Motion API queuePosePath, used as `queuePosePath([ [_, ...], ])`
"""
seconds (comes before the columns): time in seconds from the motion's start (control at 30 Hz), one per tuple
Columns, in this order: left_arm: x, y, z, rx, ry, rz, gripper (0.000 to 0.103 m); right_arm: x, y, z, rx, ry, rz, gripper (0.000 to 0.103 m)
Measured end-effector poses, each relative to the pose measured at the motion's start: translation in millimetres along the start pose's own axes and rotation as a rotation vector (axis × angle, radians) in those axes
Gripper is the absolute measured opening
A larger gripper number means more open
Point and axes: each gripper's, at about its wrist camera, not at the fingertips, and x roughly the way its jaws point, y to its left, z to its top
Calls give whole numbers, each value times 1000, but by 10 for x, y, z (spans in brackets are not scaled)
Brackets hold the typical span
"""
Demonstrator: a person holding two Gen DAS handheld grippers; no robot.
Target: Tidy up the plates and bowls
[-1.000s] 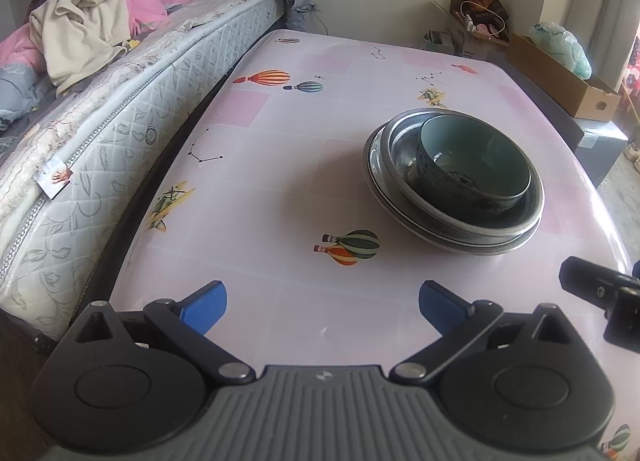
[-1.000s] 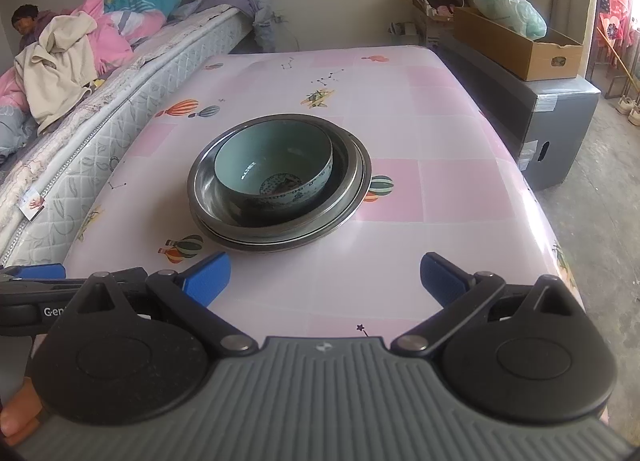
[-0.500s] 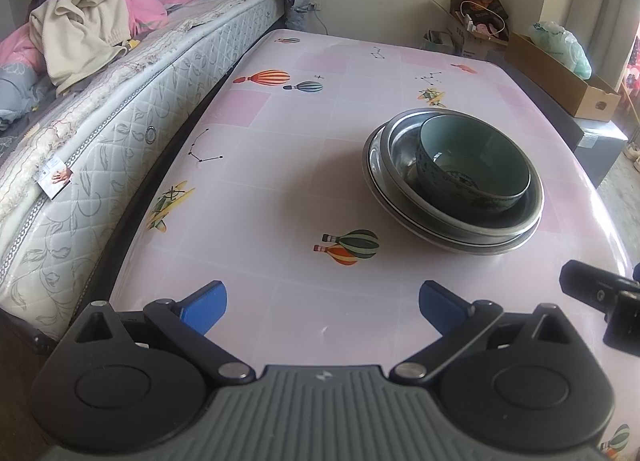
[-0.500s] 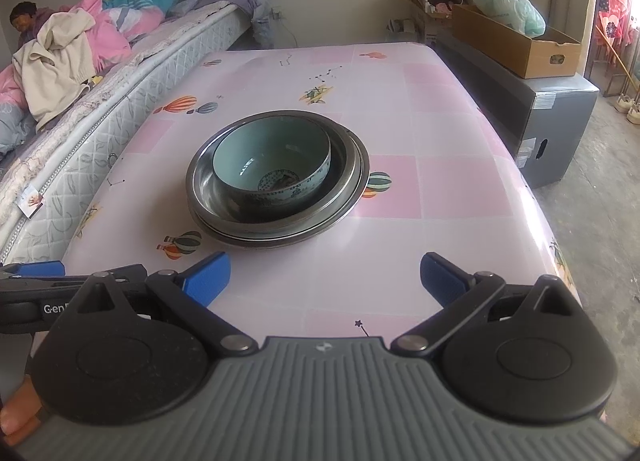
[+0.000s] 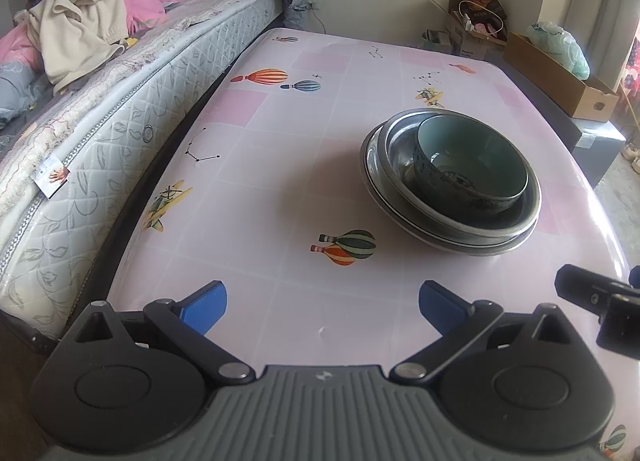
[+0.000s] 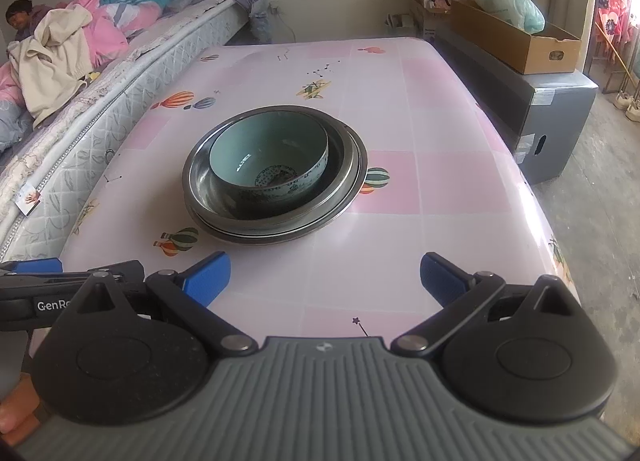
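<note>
We see both the left hand-held gripper [image 5: 322, 298] and right hand-held gripper [image 6: 325, 273] spread wide, holding nothing (well short of the dishes); the teal bowl [image 6: 269, 159] sits inside stacked metal plates [image 6: 352, 177] mid-counter [image 6: 440, 189].

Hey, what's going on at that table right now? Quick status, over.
Left gripper and right gripper open, empty, short of the dishes. Teal bowl nested in stacked metal plates. Nothing between grippers and stack.
</note>
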Motion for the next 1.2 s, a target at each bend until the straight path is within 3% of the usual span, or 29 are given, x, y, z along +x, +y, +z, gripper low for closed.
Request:
queuePosePath([
  [1.2,1,-52,-34,11,13,-29,103,5,-46,-31,11,22,-11,102],
])
